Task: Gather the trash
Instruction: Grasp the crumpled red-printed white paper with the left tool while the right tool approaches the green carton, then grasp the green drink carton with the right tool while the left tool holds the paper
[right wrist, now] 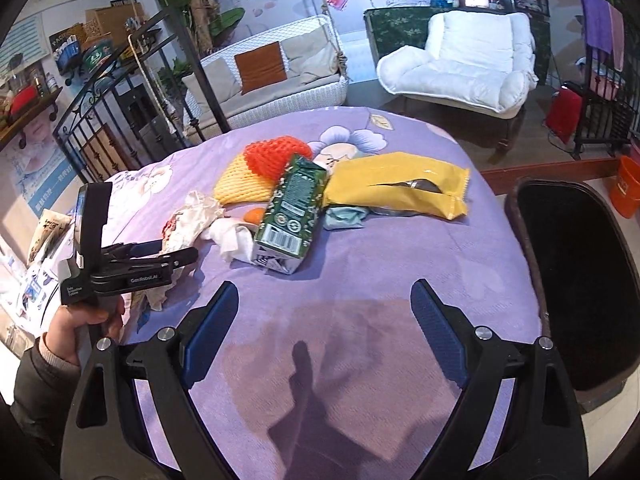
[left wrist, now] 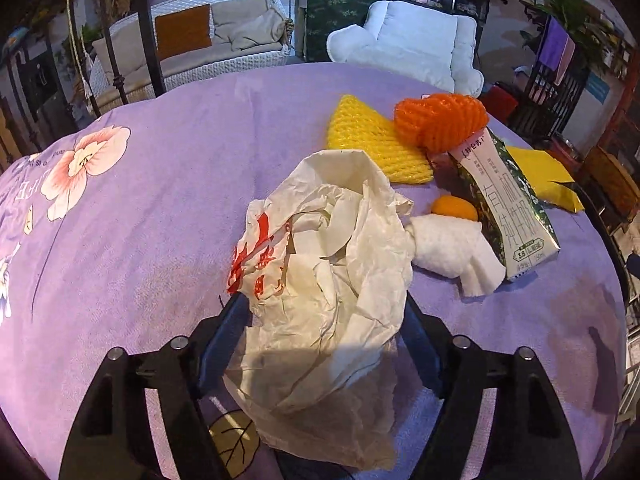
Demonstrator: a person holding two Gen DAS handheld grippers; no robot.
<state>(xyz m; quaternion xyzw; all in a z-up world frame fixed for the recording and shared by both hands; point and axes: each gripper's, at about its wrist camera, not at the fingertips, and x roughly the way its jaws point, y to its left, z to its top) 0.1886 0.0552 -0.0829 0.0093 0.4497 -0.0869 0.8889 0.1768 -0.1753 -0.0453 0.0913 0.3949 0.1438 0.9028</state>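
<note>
Landmark: green-and-white rectangular milk carton (left wrist: pixel 505 216), lying on its side on the purple flower-printed tablecloth (left wrist: pixel 132 216).

- Crumpled cream paper bag with red print (left wrist: pixel 324 264): left of the carton, on the cloth. The left gripper (left wrist: pixel 324 320) has a blue-padded finger on each side of its lower part; the paper fills the gap and meets both pads, so the bag appears pinched between them. The right wrist view shows the same gripper (right wrist: pixel 176 250) side-on at the bag (right wrist: pixel 188 220), with the person's left hand (right wrist: pixel 80 320) on its handle.
- Wadded white tissue (left wrist: pixel 452 252): touching the carton's left side, between carton and paper bag.
- Small orange peel piece (left wrist: pixel 454 206): just behind the tissue, against the carton.
- Orange foam fruit net (left wrist: pixel 440 120): at the carton's far end, overlapping the yellow foam fruit net (left wrist: pixel 372 140) beside it.
- Flat yellow torn-open foil packet (right wrist: pixel 400 184): right of the carton.
- Crumpled pale blue wrapper (right wrist: pixel 344 216): between carton and yellow packet.
- Right gripper (right wrist: pixel 324 320): nearer the camera than the carton, above bare cloth, fingers spread wide with nothing between them.
- Black seat (right wrist: pixel 580 280): well right of the carton, beyond the table edge.
</note>
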